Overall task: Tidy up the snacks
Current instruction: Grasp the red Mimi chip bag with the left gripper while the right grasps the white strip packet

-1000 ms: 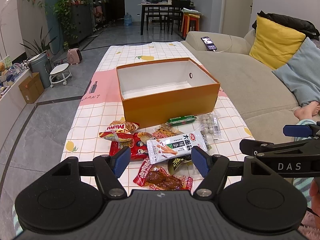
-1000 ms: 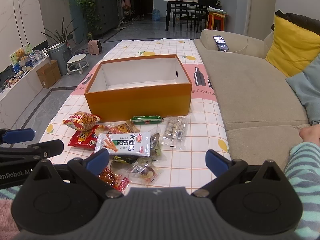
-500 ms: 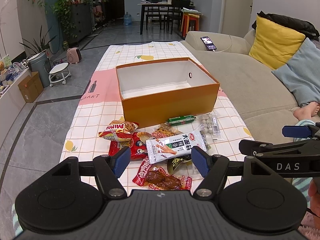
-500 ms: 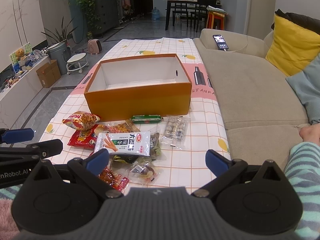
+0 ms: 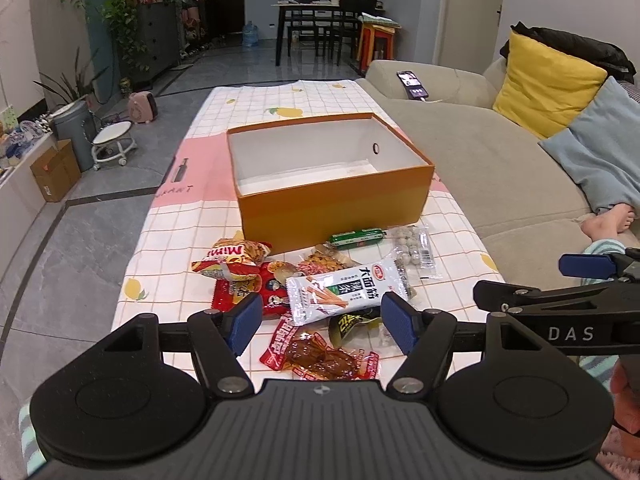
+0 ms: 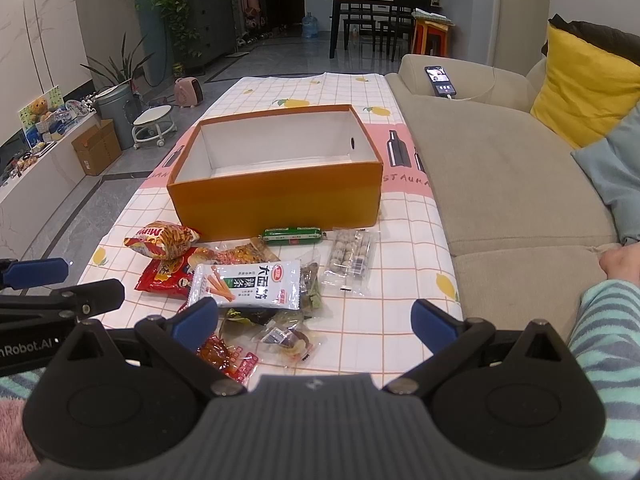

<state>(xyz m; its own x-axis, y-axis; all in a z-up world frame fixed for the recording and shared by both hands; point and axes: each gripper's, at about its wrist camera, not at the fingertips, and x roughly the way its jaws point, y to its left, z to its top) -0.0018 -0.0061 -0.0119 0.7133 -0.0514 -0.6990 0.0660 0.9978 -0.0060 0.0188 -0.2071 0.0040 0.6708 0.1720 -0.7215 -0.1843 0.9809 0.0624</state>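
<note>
1. Step in hand: start of sorting, judged. The orange box (image 5: 332, 208) stands open and bare inside on the tabletop (image 5: 172, 248); no snack is in it yet.
2. Left tool (image 5: 320, 318): jaws partly open, nothing held, hovering near the front of the snack pile.
3. Right tool (image 6: 316, 322): jaws spread wide, nothing held, at the near edge of the pile.
4. Snacks, all loose in front of the box:
   - white packet (image 5: 340, 290) on top of the pile, at 12 o'clock from the left tool;
   - Mimi bag (image 5: 230, 258) at 10 o'clock of the white packet;
   - red packet (image 5: 250, 292) under the Mimi bag;
   - green sausage (image 5: 358, 239) just beside the box's front wall;
   - clear bag of balls (image 6: 352, 258) at 2 o'clock of the pile;
   - brown-meat packet (image 5: 320, 356) nearest the left tool.
5. Next move, judged: lower 1 tool over a top-lying packet, probably the white packet, close on its thin edge, lift, carry to 12 o'clock over the box wall.
</note>
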